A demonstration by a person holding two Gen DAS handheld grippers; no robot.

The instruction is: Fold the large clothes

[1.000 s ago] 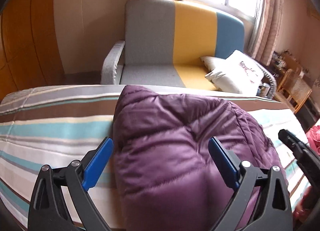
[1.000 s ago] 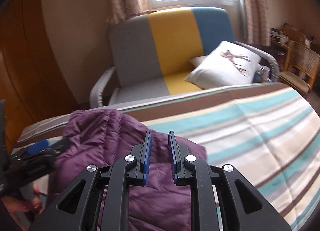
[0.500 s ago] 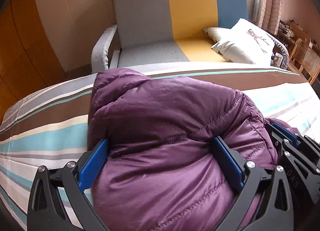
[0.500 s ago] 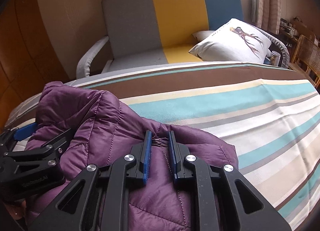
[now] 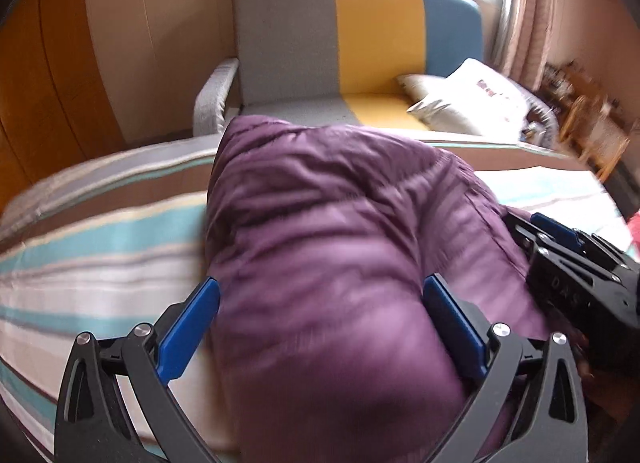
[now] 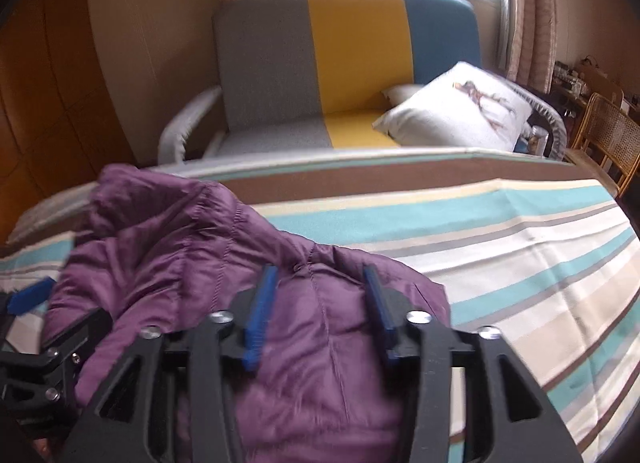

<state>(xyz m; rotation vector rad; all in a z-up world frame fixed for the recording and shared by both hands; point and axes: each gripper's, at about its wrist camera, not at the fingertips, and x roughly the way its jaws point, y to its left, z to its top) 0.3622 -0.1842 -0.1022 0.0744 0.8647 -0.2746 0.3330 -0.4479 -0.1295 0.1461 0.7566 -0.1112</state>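
Jaws of the left gripper [image 5: 320, 323] stand wide open astride the jacket [image 5: 340, 255]; the right gripper [image 6: 318, 303] jaws are opening, fabric between them. On the striped bed [image 6: 500, 247], open room lies to the right. Folded and purple, the jacket runs lengthwise from the grippers toward the far edge. Beyond stand a sofa [image 6: 320, 75], pillow [image 6: 456, 111] and chair [image 6: 604, 135].

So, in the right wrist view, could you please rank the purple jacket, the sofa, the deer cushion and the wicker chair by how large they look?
1. purple jacket, though nearness inflates it; the sofa looks about as large
2. deer cushion
3. wicker chair, partly cut off
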